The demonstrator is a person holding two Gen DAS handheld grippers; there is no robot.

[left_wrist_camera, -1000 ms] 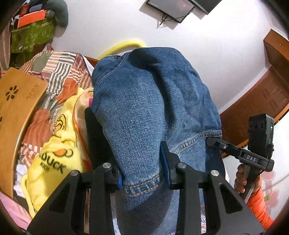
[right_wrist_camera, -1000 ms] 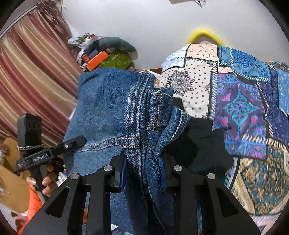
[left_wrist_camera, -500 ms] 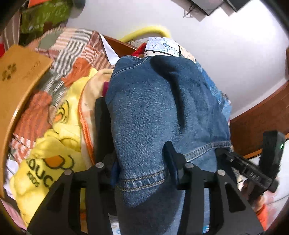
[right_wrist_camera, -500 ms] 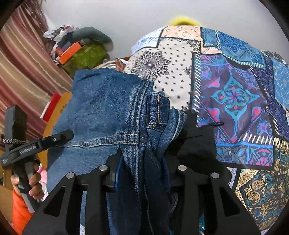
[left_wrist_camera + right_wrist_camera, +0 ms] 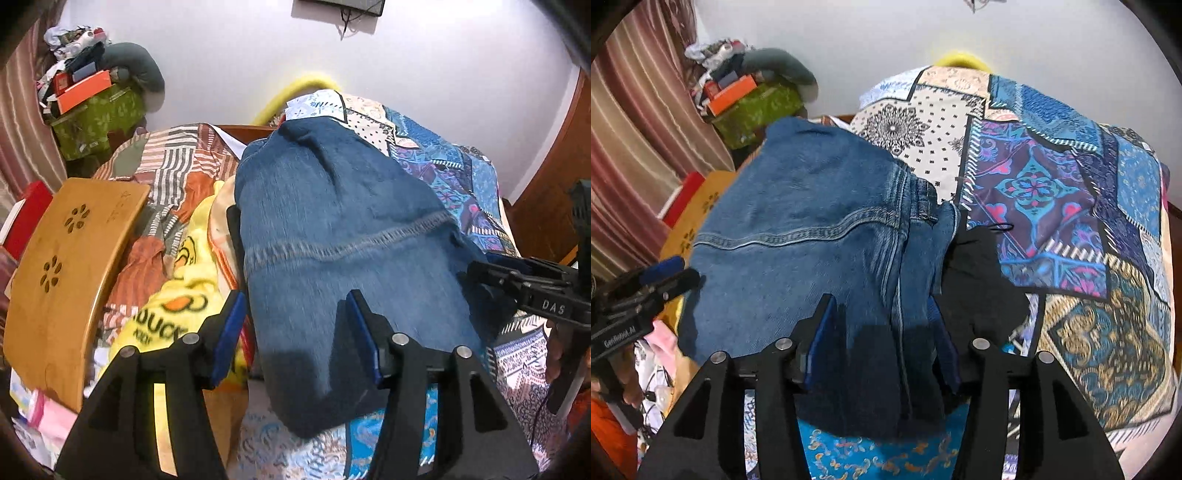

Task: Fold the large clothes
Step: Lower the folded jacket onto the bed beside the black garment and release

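Observation:
Folded blue jeans [image 5: 332,240] lie on the patchwork bedspread [image 5: 454,184], their near end down between my left gripper's [image 5: 295,306] jaws. Those jaws are opening, and the blue pads stand apart from the denim. In the right wrist view the jeans [image 5: 812,236] show a curved seam and a waistband edge. My right gripper [image 5: 881,310] straddles the folded edge; its jaws are opening too, and the denim lies loose between them. Each gripper shows in the other's view, the right gripper [image 5: 480,275] at the jeans' right edge and the left gripper [image 5: 679,277] at their left edge.
A wooden lap desk [image 5: 66,266] and a yellow duck blanket [image 5: 177,306] lie left of the jeans. A black garment [image 5: 979,280] rests against their right side. A green box [image 5: 96,118] piled with clutter stands by the curtain [image 5: 639,129] at the back left.
Both grippers held the jeans up pinched in their jaws. They sank with them toward the bed, the jaws spread, and the denim now lies free on the bedspread.

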